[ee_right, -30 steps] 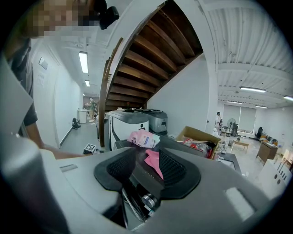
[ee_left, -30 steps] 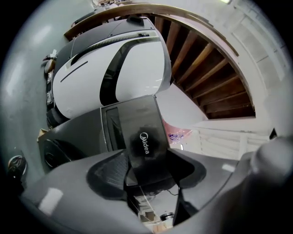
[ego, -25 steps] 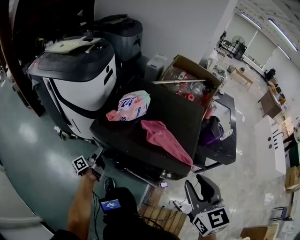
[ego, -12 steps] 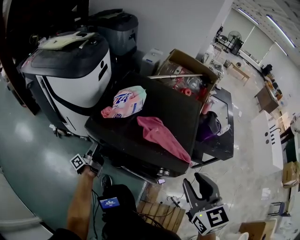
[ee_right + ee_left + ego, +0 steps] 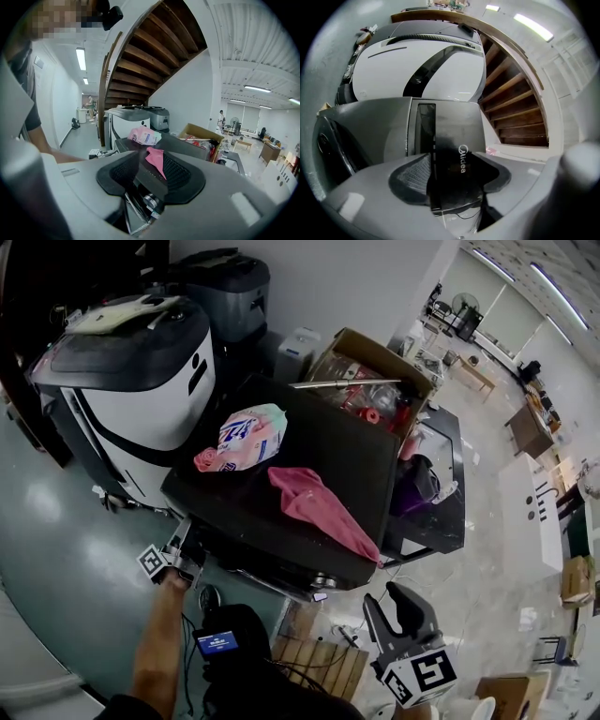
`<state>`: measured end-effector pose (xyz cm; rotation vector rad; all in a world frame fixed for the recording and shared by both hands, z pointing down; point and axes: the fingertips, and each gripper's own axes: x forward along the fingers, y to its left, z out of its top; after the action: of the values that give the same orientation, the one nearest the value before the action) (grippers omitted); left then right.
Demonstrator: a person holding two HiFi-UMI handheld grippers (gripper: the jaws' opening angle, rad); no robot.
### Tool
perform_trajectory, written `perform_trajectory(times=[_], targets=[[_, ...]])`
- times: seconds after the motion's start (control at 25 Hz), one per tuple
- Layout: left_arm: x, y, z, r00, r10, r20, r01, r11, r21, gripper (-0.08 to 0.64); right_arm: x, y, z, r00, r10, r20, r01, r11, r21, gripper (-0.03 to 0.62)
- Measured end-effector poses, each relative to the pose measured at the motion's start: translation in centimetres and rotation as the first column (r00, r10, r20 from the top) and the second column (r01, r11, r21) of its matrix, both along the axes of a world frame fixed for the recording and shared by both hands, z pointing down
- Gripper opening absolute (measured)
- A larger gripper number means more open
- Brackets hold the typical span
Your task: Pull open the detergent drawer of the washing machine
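Detergent drawer (image 5: 459, 140), a dark grey glossy panel with a silver logo, sits at the upper front corner of the black-topped washing machine (image 5: 361, 460). The head view hides it below the top's edge, where the left gripper (image 5: 187, 540) meets the machine's front. That view shows a crumpled pink cloth (image 5: 314, 507) and a pink-and-white plastic bag (image 5: 239, 439) lying apart on the top, and an open brown cardboard box (image 5: 361, 341) just behind. The right gripper (image 5: 394, 604) hangs well apart, over the floor. The left gripper view alone shows the drawer. Its long axis runs up and down the picture, with the logo turned sideways along it. The near end sits between the left gripper's (image 5: 454, 183) narrowly set pads, which press on both sides. The round dark door (image 5: 330, 140) lies to its left. Whether the drawer is out at all, I cannot tell. The right gripper view shows that gripper's (image 5: 152, 177) jaws apart with nothing between them, aimed at the machine's top, the cloth and the bag.
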<state>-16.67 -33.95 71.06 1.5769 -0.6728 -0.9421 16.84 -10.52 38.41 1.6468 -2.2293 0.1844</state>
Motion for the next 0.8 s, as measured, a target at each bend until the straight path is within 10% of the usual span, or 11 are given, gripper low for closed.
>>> perform_trajectory(times=[0.8], targets=[[-0.2,-0.4,-2.2,0.989,0.019,-0.148,0.02,0.966,0.258,0.356,0.3,-1.1,3.0,1.0,0.021,-0.021,-0.022,0.997,-0.08,0.14]])
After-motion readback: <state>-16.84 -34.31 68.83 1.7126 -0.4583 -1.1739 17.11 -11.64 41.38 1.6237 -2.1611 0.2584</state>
